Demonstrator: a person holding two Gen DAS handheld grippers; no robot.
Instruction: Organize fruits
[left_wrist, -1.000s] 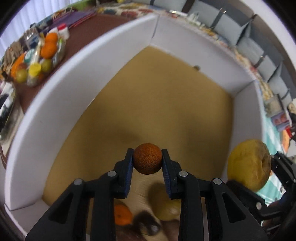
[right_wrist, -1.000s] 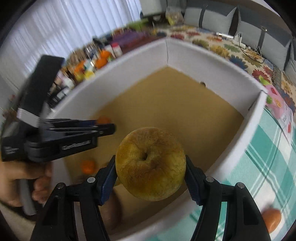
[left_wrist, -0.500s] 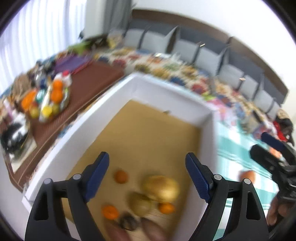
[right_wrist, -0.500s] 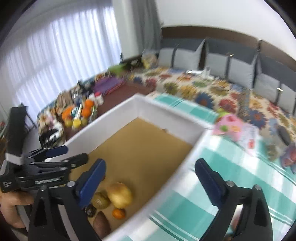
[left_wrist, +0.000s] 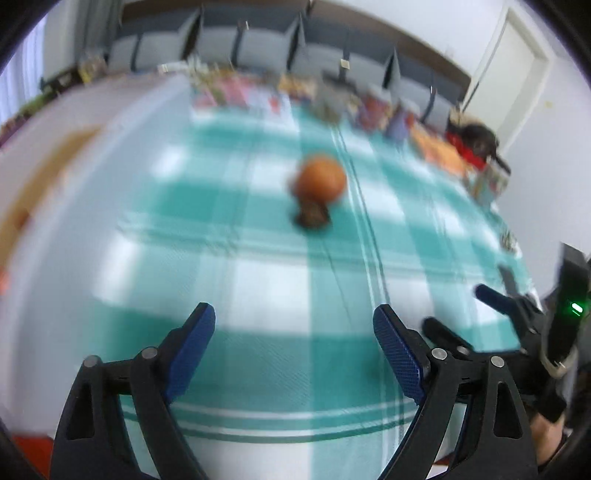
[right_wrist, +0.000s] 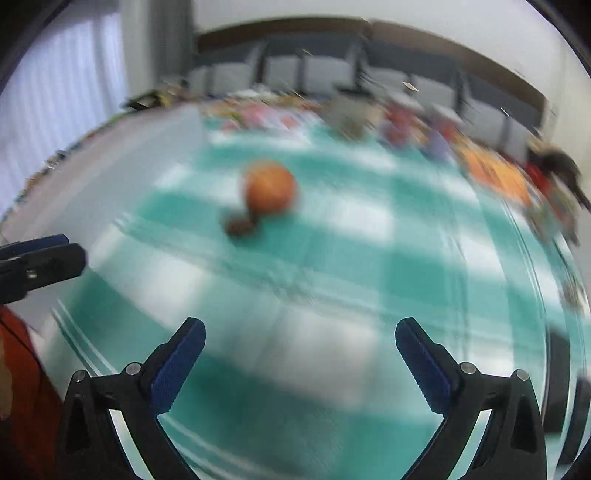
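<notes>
Both views are blurred by motion. A round orange fruit (left_wrist: 319, 181) (right_wrist: 271, 186) lies on the teal-and-white checked tablecloth (left_wrist: 266, 295) (right_wrist: 332, 266), with a small dark brown fruit (left_wrist: 312, 216) (right_wrist: 240, 225) touching its near side. My left gripper (left_wrist: 293, 321) hovers open and empty over the cloth, well short of both fruits. My right gripper (right_wrist: 301, 328) is also empty, its jaws still opening wide. Each gripper shows in the other's view: the right gripper (left_wrist: 458, 308) at the right edge, the left gripper (right_wrist: 72, 247) at the left edge.
The white box (left_wrist: 40, 125) with its brown floor is a blur at the far left. Colourful clutter (left_wrist: 373, 107) lines the table's far edge, with grey sofa cushions (right_wrist: 325, 74) behind. A red-orange shape (right_wrist: 18, 369) fills the lower left corner.
Both grippers opened and dropped their fruits, the small orange one and the yellow apple, into the white box. Both then swung right, away from the box, out over the checked cloth.
</notes>
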